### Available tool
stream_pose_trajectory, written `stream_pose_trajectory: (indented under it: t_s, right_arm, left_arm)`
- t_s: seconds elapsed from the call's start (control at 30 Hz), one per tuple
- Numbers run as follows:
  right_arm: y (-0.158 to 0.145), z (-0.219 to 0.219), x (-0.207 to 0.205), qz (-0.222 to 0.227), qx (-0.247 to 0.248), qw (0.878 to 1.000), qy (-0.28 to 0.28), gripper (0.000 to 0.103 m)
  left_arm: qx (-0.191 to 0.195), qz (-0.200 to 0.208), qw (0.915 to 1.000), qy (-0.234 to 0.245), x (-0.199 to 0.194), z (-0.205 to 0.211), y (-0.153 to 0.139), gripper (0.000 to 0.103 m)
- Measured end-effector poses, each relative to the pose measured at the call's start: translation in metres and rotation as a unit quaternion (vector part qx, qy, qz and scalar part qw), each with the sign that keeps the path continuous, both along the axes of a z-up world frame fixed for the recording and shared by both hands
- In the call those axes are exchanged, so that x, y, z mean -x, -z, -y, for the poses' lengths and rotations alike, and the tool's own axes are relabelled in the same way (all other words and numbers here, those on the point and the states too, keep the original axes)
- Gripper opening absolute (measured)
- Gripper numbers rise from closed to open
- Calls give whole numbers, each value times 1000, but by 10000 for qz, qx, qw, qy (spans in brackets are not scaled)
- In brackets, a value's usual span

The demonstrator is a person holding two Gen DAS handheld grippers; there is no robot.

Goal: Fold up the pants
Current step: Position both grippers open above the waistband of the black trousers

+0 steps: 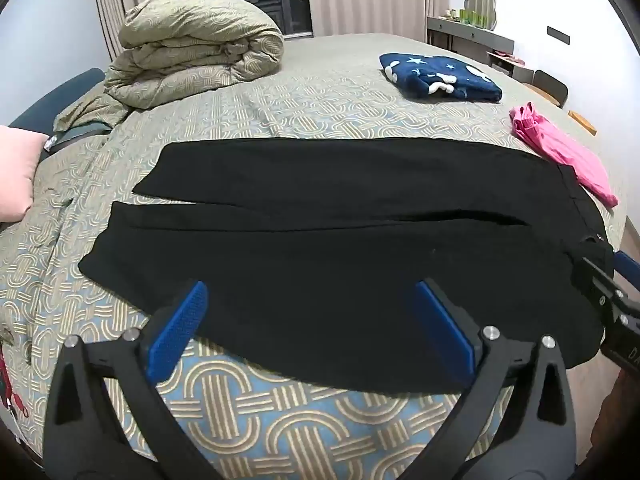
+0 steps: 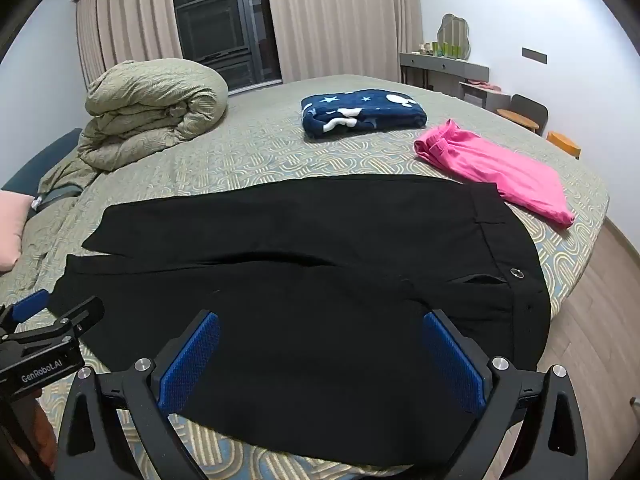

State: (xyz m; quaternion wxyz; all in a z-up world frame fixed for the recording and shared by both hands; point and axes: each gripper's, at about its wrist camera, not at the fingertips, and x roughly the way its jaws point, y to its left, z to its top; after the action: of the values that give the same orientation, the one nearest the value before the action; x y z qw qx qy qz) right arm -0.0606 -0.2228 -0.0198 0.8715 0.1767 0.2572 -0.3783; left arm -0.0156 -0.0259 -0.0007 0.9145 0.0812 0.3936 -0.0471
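Black pants lie spread flat across the patterned bed cover, waistband to the right, both legs running left with a narrow gap between them. They also show in the right wrist view, with a metal button at the waistband. My left gripper is open, its blue pads just above the near leg's front edge. My right gripper is open above the near side of the pants toward the waist. Neither holds anything. Each gripper shows at the edge of the other's view.
A rolled beige duvet sits at the back left. A folded navy star blanket and pink garment lie at the back right, the pink one touching the waistband corner. A pink pillow is left. The bed's edge and wooden floor are right.
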Motion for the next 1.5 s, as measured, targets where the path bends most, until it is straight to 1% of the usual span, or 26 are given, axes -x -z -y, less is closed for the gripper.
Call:
stream_pose_trajectory:
  t_s: [0.2,0.37,0.4,0.57,0.77,1.0,1.5]
  right_arm:
    - [0,-4,1,-15,-7,10000,-46,103]
    - [0,-4,0,28,-90,9999,-84,103]
    - [1,-3,-1,25,-99,9999,-96,103]
    - [3,-5,-3,-29,-120,9998,-142,101]
    - [7,-3,-14,-299,-248,9988,-290,94]
    - [9,-11,-25,-450,-233,9974,-504,94]
    - [15,-12,-31,-626,-295,9958,-596,92]
  left_arm:
    - [131,-11,9999,80,4,-4,3,103]
    - [30,-56,10000,63,6,0,5,103]
    - [35,-66,9999,76,5,-8,7,103]
    - [8,-116,9999,47,5,-10,9,103]
    - [-93,-269,9996,3,4,-11,14,103]
    - [-106,-376,9992,-89,2,-17,15,103]
    - [-148,-549,9984,-38,2,-16,20,103]
